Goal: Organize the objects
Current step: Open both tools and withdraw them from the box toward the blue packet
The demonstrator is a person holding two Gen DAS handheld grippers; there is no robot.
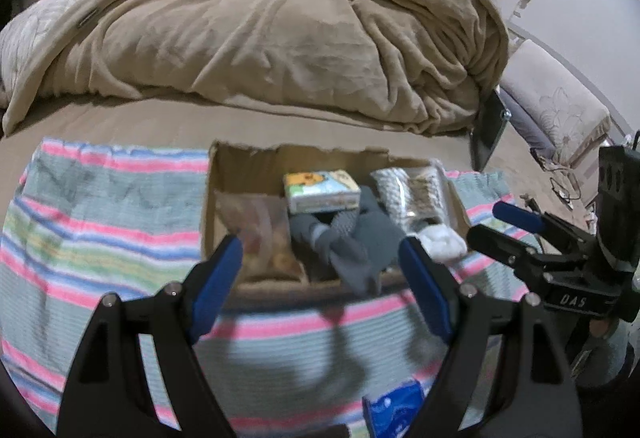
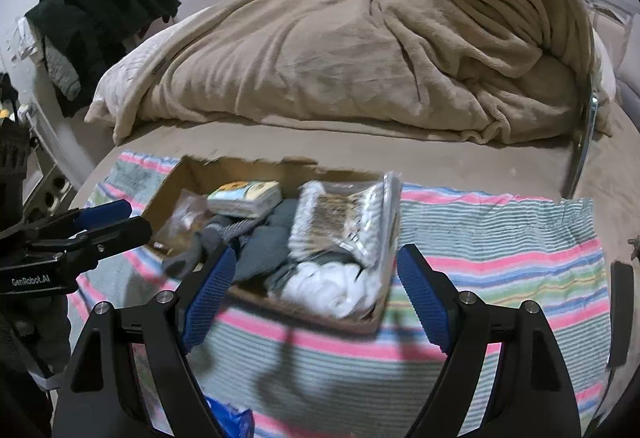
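A cardboard box (image 1: pixel 248 161) (image 2: pixel 192 173) sits on a striped towel on the bed. It holds a tissue pack (image 1: pixel 320 191) (image 2: pixel 244 197), grey socks (image 1: pixel 352 242) (image 2: pixel 260 250), a silver foil packet (image 1: pixel 412 193) (image 2: pixel 344 222), a clear snack bag (image 1: pixel 256 234) (image 2: pixel 186 215) and a white cloth (image 1: pixel 440 242) (image 2: pixel 332 286). A blue packet (image 1: pixel 394 412) (image 2: pixel 232 418) lies on the towel near me. My left gripper (image 1: pixel 322 278) is open and empty in front of the box. My right gripper (image 2: pixel 316 280) is open and empty, also before the box.
The striped towel (image 1: pixel 100 222) (image 2: pixel 500 238) covers the near bed. A rumpled beige blanket (image 1: pixel 280 37) (image 2: pixel 380 49) lies behind the box. Dark clothes (image 2: pixel 100 13) hang at the left. A pillow (image 1: pixel 556 105) lies at the right.
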